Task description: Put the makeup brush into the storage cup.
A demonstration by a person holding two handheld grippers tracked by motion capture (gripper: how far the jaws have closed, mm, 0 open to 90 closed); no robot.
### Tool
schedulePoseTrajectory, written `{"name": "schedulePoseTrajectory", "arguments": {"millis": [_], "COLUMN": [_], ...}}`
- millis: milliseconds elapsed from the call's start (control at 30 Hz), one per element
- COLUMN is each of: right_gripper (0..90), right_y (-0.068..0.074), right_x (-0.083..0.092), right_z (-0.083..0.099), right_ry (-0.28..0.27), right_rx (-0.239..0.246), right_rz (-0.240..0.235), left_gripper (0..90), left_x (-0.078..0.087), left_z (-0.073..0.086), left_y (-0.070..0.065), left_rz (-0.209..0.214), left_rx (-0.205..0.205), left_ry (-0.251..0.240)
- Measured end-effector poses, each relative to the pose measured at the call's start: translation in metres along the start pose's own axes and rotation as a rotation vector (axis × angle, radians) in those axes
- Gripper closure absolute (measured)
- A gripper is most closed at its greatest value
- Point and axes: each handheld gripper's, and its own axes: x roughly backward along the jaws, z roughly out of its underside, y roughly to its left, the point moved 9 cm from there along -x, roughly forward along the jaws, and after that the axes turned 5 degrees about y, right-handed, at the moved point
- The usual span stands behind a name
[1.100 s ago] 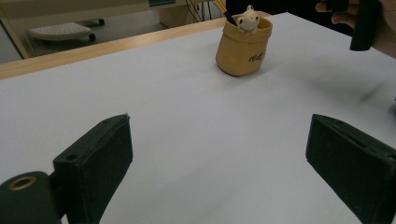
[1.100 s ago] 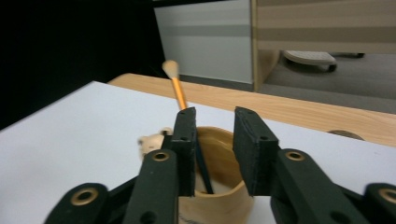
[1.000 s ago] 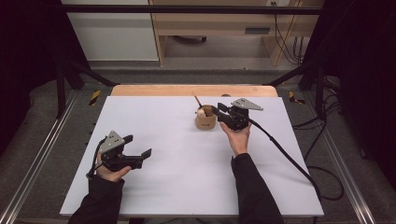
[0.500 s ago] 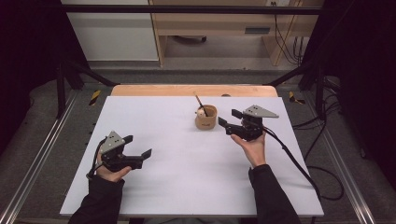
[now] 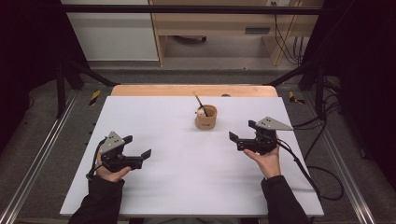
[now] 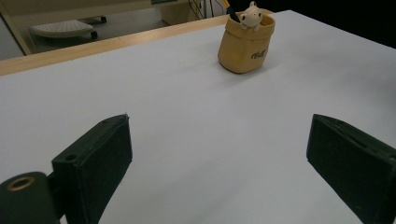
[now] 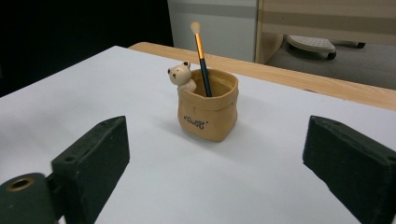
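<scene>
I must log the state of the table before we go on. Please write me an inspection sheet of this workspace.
Surface: white table top, bare except for one pot; wooden strip along the far edge.
Job's things: tan pot with a small bear figure on its rim, upright; a brush stands in it, leaning.
Clutter: nothing seen.
Grippers: left gripper open, holding nothing; right gripper open, holding nothing, apart from the pot.
Cables: black cable trails from the right gripper off the table's right edge.
Surroundings: metal frame rails, wooden furniture behind, dark curtains at both sides.
</scene>
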Motion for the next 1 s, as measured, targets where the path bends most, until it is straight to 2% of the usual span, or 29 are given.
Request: {"name": "schedulePoseTrajectory", "arguments": {"millis": [100, 200, 633, 1000], "right_gripper": [3.9, 3.9, 3.9, 3.8], "right_y": [0.000, 0.000, -0.008, -0.010], "right_x": [0.009, 0.018, 0.040, 0.049], "right_z": [0.005, 0.010, 0.039, 0.044], "right_ry": [-0.003, -0.016, 0.012, 0.004], "right_rx": [0.011, -0.014, -0.018, -0.018], "right_rz": [-0.001, -0.023, -0.009, 0.001], "left_gripper": [6.3, 6.4, 6.4, 6.4], "left_x": [-0.001, -0.001, -0.002, -0.002], "left_z": [0.001, 0.002, 0.005, 0.006], "left_y": [-0.001, -0.002, -0.003, -0.001], "left_rz": [0.000, 0.002, 0.002, -0.002], "left_rx": [-0.003, -0.001, -0.004, -0.001], "left_ry": [0.004, 0.007, 0.012, 0.012]}}
